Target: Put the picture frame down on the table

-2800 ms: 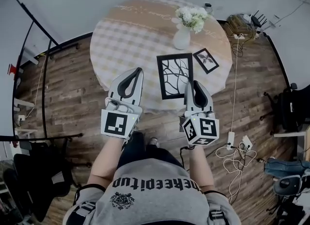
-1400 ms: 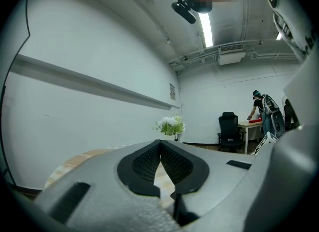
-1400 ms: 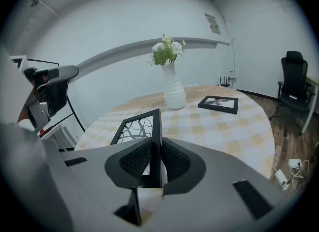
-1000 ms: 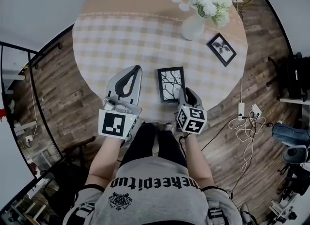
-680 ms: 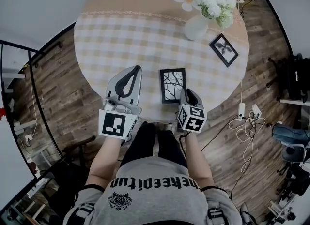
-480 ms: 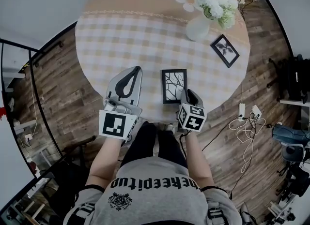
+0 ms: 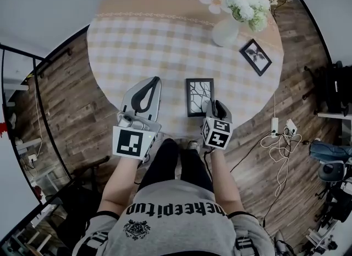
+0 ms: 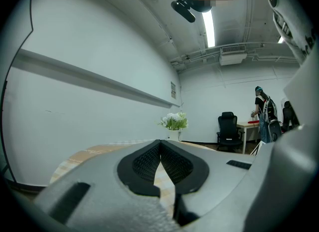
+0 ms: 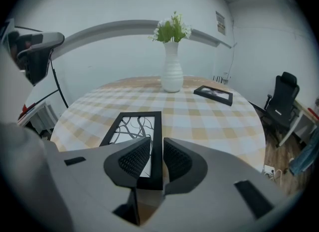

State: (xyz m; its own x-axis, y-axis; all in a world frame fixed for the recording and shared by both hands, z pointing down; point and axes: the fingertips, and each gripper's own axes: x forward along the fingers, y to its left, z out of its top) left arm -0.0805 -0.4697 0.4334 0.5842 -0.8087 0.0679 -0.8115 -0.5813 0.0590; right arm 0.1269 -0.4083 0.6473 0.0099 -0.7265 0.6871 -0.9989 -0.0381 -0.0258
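The right gripper (image 9: 157,142) has its two grey jaws with black ribbed pads closed on the right-hand rail of the black rectangular picture frame with a branch-pattern print (image 9: 130,126); the rail fills the narrow gap between the pads. The frame extends away from the jaws, flat and level with the tablecloth, close to the near edge of the round table with the beige-and-white checked cloth (image 7: 143,34). Whether its underside bears fully on the cloth cannot be confirmed. In the head view this gripper sits at the frame's near right corner, with its marker cube (image 7: 216,132) over the table edge. The left gripper (image 8: 160,142) has its pad tips pressed together with nothing between them. It is held to the left of the frame, apart from it, above the near edge of the table and pointing roughly level across the room. Beyond the frame, on the far right part of the table, stands an upright white ribbed vase (image 7: 225,32) holding white flowers (image 7: 245,4). A smaller black picture frame (image 7: 256,56) lies flat just right of the vase, near the table's right edge and well apart from the gripped frame. The table stands on a dark wooden plank floor (image 7: 71,106). A white power strip with cables (image 7: 275,125) lies on the floor to the right.
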